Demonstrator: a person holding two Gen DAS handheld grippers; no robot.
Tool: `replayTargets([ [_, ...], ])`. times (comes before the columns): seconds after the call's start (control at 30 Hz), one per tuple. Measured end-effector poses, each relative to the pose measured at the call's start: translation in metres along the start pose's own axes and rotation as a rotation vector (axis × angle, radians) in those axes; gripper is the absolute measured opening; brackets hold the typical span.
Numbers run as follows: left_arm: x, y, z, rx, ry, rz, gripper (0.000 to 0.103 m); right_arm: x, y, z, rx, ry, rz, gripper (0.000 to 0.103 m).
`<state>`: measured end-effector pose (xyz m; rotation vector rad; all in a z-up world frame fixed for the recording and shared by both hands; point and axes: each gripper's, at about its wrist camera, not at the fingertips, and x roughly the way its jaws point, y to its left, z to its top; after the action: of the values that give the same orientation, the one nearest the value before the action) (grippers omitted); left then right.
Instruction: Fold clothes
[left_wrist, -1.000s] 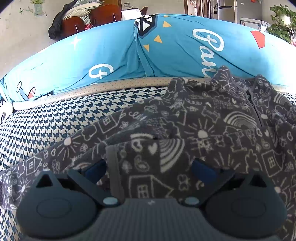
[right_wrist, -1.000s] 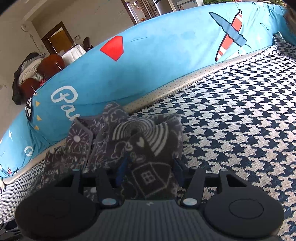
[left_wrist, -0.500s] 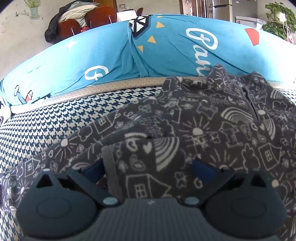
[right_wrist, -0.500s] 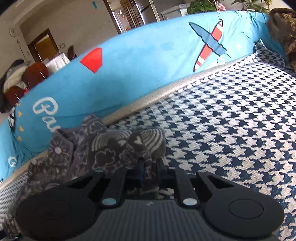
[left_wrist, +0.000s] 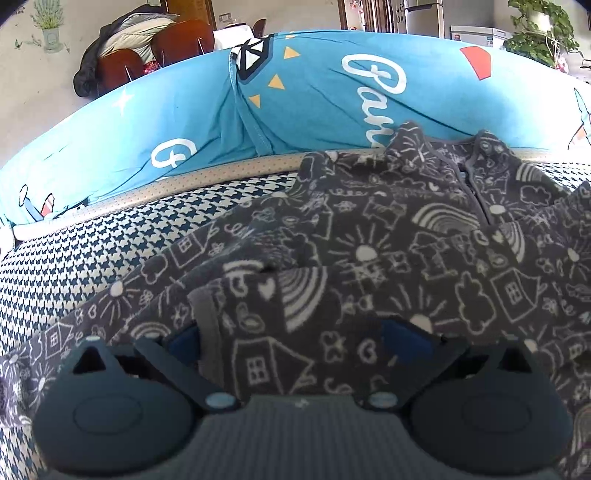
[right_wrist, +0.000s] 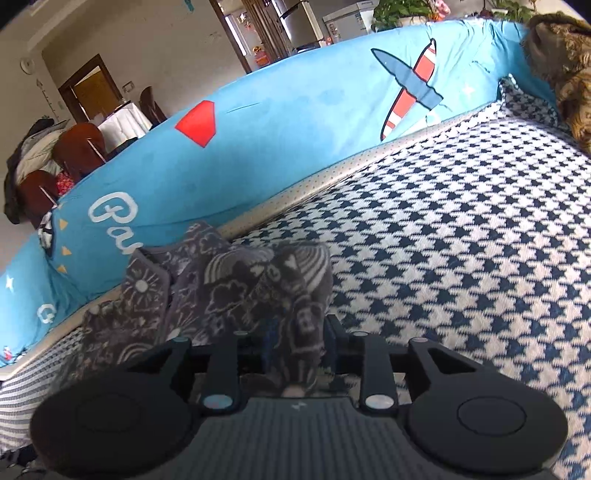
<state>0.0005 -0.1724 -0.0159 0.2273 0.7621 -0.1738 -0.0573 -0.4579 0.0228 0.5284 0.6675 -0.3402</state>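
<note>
Hard to see much of the grey doodle-print garment (left_wrist: 369, 236) whole: it lies rumpled on the houndstooth cover (right_wrist: 461, 236) right up against the blue cushion (left_wrist: 314, 103), and both cameras cut it off at the edges. Its near part runs under each gripper body, so where the cloth ends there is anyone's guess.

The left gripper (left_wrist: 295, 339) has its blue pads spread wide with a flap of the garment lying between them; I can't see the pads pressing it. The right gripper (right_wrist: 295, 339) stands much narrower, a bunched fold of the same garment between its fingers, and its jaws are opening (whether the pads still touch the cloth is too blurry to call).

White script on the cushion reads something like "Par", the rest covered by the garment.
</note>
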Motion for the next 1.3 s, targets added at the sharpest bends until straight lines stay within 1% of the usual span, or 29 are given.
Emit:
replayTargets([
  [0.03, -0.001, -0.001, 0.000, 0.001, -0.004, 0.000, 0.103, -0.004, 0.002, -0.002, 0.001, 0.005, 0.019, 0.038],
  [0.13, -0.005, -0.002, -0.001, 0.002, -0.016, -0.001, 0.103, -0.016, 0.008, -0.009, -0.001, 0.005, 0.049, 0.047],
  [0.23, -0.008, -0.002, -0.001, 0.002, -0.026, -0.006, 0.103, -0.019, 0.015, -0.016, -0.009, 0.025, 0.067, 0.055],
  [0.33, -0.009, -0.001, 0.000, -0.003, -0.027, -0.007, 0.103, -0.017, 0.023, -0.024, -0.033, 0.051, 0.061, 0.057],
  [0.4, -0.009, 0.001, 0.000, -0.010, -0.029, -0.004, 0.103, -0.014, 0.028, -0.027, -0.063, 0.062, 0.040, 0.057],
  [0.53, -0.010, 0.005, 0.002, -0.028, -0.026, -0.005, 0.103, -0.009, 0.029, -0.032, -0.083, 0.080, 0.003, 0.058],
  [0.7, -0.008, 0.005, 0.002, -0.036, -0.015, -0.012, 0.103, -0.004, 0.029, -0.037, -0.120, 0.099, -0.040, 0.058],
  [0.77, -0.007, 0.004, 0.001, -0.033, -0.012, -0.011, 0.103, -0.002, 0.030, -0.039, -0.135, 0.102, -0.057, 0.054],
  [0.83, -0.006, 0.004, 0.001, -0.031, -0.009, -0.008, 0.103, -0.002, 0.028, -0.040, -0.138, 0.105, -0.073, 0.030],
  [0.87, -0.006, 0.004, 0.001, -0.033, -0.006, -0.010, 0.103, -0.003, 0.027, -0.040, -0.135, 0.107, -0.080, 0.027],
  [0.93, -0.005, 0.005, 0.001, -0.039, 0.000, -0.017, 0.103, -0.007, 0.025, -0.039, -0.126, 0.098, -0.095, 0.018],
  [1.07, -0.004, 0.006, 0.000, -0.040, 0.017, -0.025, 0.103, -0.024, 0.020, -0.038, -0.133, 0.060, -0.179, 0.017],
  [1.17, 0.003, 0.006, -0.005, -0.047, 0.065, -0.034, 0.103, -0.014, 0.015, -0.041, -0.136, 0.100, -0.202, 0.019],
  [1.2, 0.005, 0.007, -0.006, -0.054, 0.078, -0.036, 0.103, -0.012, 0.016, -0.041, -0.149, 0.099, -0.211, 0.022],
  [1.23, 0.005, 0.008, -0.008, -0.063, 0.085, -0.038, 0.103, -0.013, 0.017, -0.042, -0.163, 0.092, -0.225, 0.028],
  [1.3, 0.004, 0.012, -0.009, -0.077, 0.088, -0.037, 0.103, -0.016, 0.020, -0.041, -0.188, 0.082, -0.249, 0.034],
])
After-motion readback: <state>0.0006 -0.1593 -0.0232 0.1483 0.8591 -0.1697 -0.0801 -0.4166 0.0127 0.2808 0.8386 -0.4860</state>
